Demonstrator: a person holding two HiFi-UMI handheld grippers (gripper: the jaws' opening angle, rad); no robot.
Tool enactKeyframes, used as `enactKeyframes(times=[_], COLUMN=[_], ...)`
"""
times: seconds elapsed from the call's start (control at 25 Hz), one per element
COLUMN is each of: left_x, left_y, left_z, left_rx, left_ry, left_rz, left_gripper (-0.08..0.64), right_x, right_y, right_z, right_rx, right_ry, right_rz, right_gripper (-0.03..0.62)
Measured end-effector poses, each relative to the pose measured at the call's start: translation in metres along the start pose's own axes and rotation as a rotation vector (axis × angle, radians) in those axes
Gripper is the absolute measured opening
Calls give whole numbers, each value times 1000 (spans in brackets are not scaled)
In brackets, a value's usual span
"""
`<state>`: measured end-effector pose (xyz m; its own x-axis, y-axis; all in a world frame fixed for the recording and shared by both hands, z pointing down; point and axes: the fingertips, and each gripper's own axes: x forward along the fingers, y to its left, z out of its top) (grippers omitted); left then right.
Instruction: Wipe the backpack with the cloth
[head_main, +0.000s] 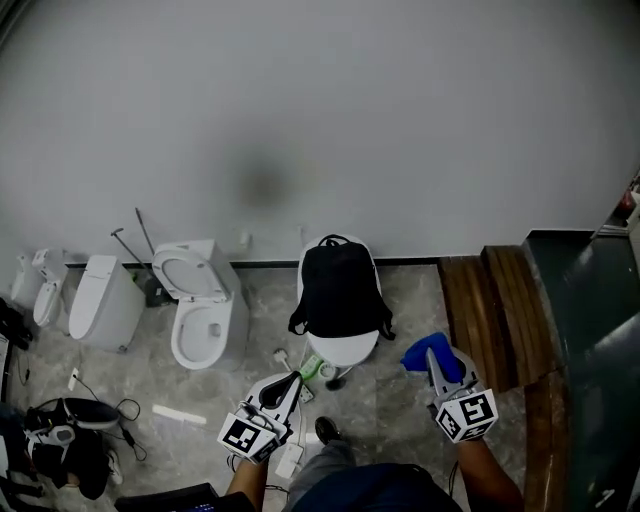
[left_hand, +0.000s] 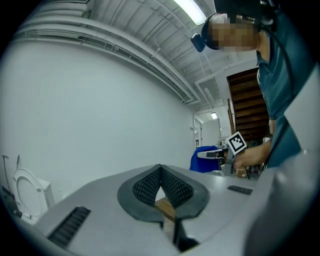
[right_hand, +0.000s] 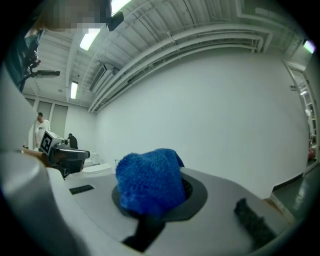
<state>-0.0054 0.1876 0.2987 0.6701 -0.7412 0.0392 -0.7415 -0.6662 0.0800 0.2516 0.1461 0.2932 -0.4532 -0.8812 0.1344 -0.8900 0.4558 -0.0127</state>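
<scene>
Right claw (right_hand: 155, 192) is clamped on a bunched-up blue cloth (right_hand: 147, 177). The cloth sticks out past the tips, so I'd guess the soft wad meets the fabric first, not the plastic. Left claw (left_hand: 160, 172) is pinched together with nothing in it; my guess is it's the spare for steadying the bag. Both are held low near the person's body, well apart from the target.

The black backpack (head_main: 338, 285) sits upright on what looks like a closed white toilet (head_main: 345, 350) against the wall. Its straps hang down the sides and the front panel faces out, which is handy because that face can be wiped without lifting anything. Another toilet (head_main: 205, 315) with its seat up stands just to its left. No wiping yet from what I can see; the cloth has to travel forward first.
</scene>
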Motion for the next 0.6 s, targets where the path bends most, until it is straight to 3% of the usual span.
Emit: enactKeyframes(times=[0.24,0.6], left_x=[54,124], left_y=[96,172], left_z=[2,-26], left_rx=[27,-21], left_ry=[5,66], left_rz=[-61,-84], left_gripper=[3,3], right_x=[99,213], right_y=[-19,-74], right_z=[-14,-83], right_rx=[29,124], right_ry=[19,136], right_rz=[-87,-106], right_gripper=[25,25])
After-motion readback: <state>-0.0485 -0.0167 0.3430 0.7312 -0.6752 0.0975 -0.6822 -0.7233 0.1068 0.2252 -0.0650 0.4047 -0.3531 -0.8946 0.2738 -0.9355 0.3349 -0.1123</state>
